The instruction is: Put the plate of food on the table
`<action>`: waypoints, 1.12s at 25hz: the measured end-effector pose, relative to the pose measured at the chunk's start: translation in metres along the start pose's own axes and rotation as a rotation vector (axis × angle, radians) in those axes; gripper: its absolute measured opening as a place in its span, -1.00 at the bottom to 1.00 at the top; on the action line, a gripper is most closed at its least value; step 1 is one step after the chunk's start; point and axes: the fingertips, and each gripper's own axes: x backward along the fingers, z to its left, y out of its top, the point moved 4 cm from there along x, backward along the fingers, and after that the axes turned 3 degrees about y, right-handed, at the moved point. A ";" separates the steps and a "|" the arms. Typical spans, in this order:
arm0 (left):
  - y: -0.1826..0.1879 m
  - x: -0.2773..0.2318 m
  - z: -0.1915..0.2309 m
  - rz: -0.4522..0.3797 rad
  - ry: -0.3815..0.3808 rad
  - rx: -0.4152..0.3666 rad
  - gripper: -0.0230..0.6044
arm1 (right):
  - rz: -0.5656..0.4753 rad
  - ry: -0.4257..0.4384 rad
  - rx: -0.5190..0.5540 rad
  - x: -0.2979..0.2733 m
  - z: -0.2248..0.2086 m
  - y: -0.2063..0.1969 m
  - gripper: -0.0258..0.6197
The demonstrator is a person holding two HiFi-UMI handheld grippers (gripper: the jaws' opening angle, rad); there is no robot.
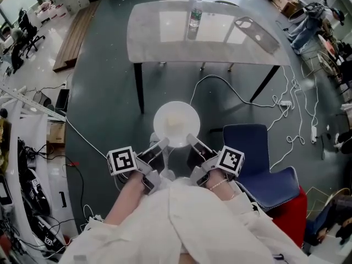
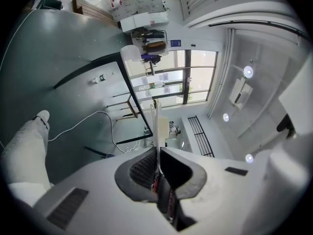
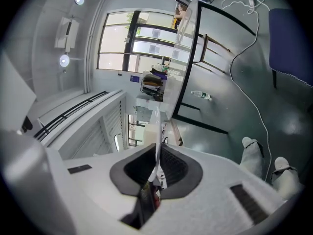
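Note:
A round white plate (image 1: 176, 124) hangs over the dark floor, short of the table (image 1: 159, 43). Something pale lies at its middle, too washed out to identify. My left gripper (image 1: 160, 146) is shut on the plate's near-left rim. My right gripper (image 1: 193, 142) is shut on the near-right rim. In the left gripper view the plate (image 2: 157, 124) shows edge-on, pinched between the dark pads of the gripper (image 2: 158, 156). The right gripper view gives the same edge-on plate (image 3: 158, 131) clamped in that gripper (image 3: 156, 166). The marble-topped table stands ahead on black legs.
A plastic water bottle (image 1: 194, 17) stands on the table's far middle, and a clear object (image 1: 258, 34) lies at its right end. A blue chair (image 1: 258, 161) is close on my right. White cables (image 1: 242, 100) run across the floor under the table. Equipment and cables (image 1: 27, 164) crowd the left.

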 end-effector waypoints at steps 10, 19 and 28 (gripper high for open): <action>0.071 -0.036 0.008 0.019 0.005 0.047 -0.84 | -0.014 -0.020 0.004 -0.062 -0.008 0.045 -0.88; 0.177 -0.070 0.001 0.051 0.013 0.027 -0.84 | -0.052 0.002 -0.025 -0.153 0.008 0.101 -0.88; 0.278 -0.106 -0.001 0.101 -0.002 -0.001 -0.84 | -0.103 0.019 -0.016 -0.241 0.016 0.150 -0.88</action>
